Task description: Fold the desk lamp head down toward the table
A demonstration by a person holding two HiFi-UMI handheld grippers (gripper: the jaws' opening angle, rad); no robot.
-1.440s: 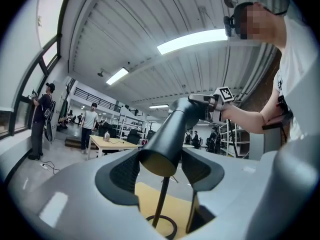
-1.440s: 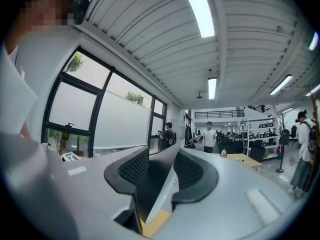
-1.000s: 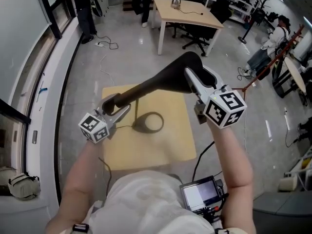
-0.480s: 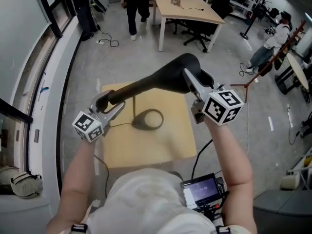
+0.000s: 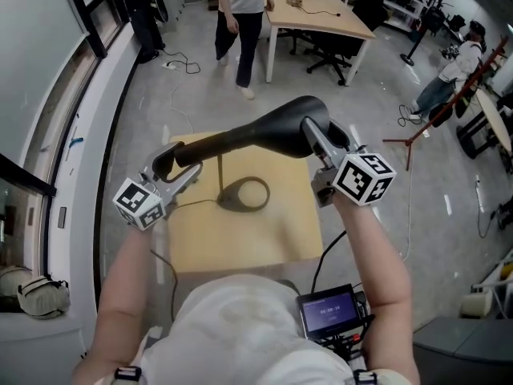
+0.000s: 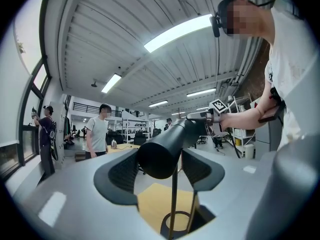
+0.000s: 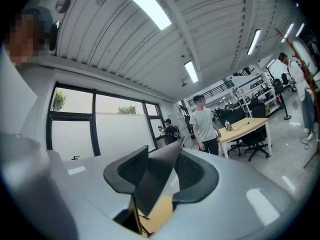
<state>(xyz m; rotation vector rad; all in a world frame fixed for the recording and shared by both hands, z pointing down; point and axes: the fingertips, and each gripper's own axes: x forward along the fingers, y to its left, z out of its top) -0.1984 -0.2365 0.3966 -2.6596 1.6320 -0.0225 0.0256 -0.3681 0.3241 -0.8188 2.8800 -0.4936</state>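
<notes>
Now, above the counter [image 5: 240, 243], left hand-held gripper [image 5: 171, 167] clamps the lamp arm [image 5: 216, 145]; right hand-held gripper [image 5: 317, 135] grips the lamp head [image 5: 284, 119].

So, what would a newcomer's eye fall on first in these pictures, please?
The long black desk lamp, held above the small wooden table, stands out first: the left gripper clamps its left end, the right gripper its right end. Its ring base sits on the table below.
</notes>
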